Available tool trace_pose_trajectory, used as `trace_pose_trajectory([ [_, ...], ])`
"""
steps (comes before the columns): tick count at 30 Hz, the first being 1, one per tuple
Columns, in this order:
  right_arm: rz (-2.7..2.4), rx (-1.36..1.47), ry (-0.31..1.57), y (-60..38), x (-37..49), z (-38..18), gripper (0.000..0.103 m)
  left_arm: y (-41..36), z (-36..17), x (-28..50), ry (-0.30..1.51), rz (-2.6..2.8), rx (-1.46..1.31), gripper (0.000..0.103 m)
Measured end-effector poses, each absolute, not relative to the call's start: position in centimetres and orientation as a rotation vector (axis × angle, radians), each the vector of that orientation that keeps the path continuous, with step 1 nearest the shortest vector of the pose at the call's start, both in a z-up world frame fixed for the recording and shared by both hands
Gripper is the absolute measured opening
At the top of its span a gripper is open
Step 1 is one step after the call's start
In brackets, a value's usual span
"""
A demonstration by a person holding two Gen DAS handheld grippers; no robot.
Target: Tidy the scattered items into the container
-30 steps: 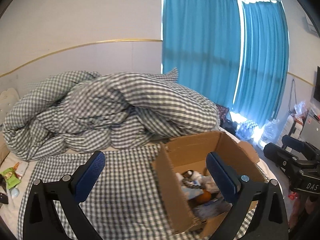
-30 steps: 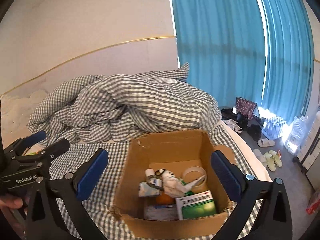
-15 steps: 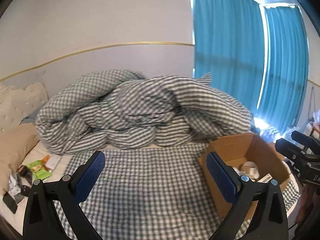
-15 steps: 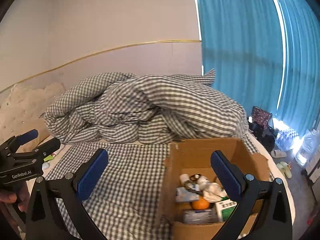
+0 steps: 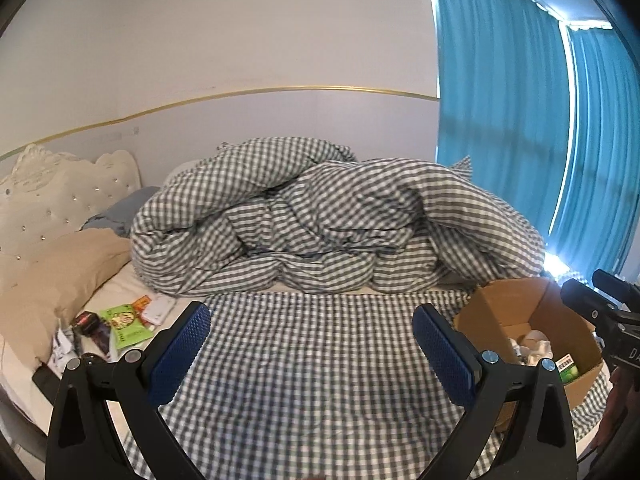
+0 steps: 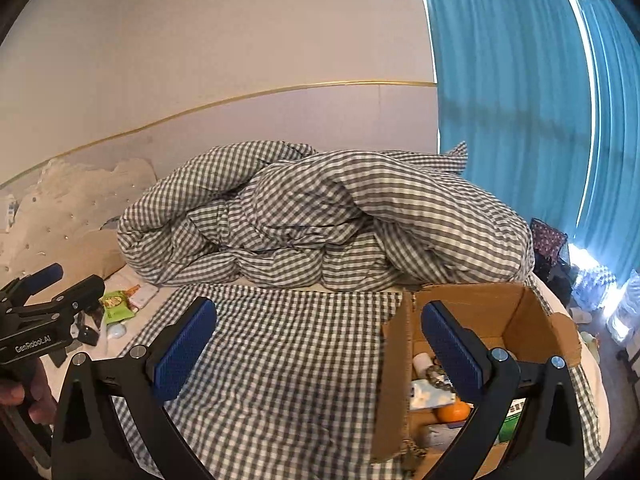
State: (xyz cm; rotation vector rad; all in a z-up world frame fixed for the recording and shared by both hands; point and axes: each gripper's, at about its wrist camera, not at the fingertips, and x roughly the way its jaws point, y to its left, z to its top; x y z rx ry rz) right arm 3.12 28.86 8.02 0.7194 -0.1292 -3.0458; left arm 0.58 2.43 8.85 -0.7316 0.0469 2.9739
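Both tongs stood with their blue-padded jaws wide apart and nothing between them: the left gripper (image 5: 310, 344) hung over the checked sheet (image 5: 312, 360), and the right gripper (image 6: 318, 344) hung over the same sheet with its right finger in front of the cardboard box (image 6: 516, 312). Behind the sheet, the bunched checked duvet (image 5: 320, 220) filled the middle of the bed, with a tan pillow (image 5: 52, 268) and a white tufted headboard (image 5: 48, 196) to the left and teal curtains (image 5: 512, 120) to the right. The box sat open on the right part of the sheet, near the bed's edge, holding an orange (image 6: 452, 411), a green-and-white packet (image 5: 568, 369) and other small pieces too jumbled to name. Scattered items still lay on the pale bedding at the left, beside the pillow: a green packet (image 5: 126, 322), a white flat case (image 5: 158, 312) just beside it, and some dark bits (image 5: 94, 328) nearer the pillow.
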Motion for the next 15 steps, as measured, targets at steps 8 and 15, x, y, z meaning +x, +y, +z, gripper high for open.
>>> trace_pose_trajectory([
  [8,-3.025,0.754,-0.127,27.0,2.8,7.2,0.103,0.5,8.3,1.5,-0.010,2.979,-0.768,0.103],
  [15,-3.046,0.775,-0.059,26.1,2.6,6.5,0.103,0.5,7.6,1.3,-0.003,2.995,-0.790,0.103],
])
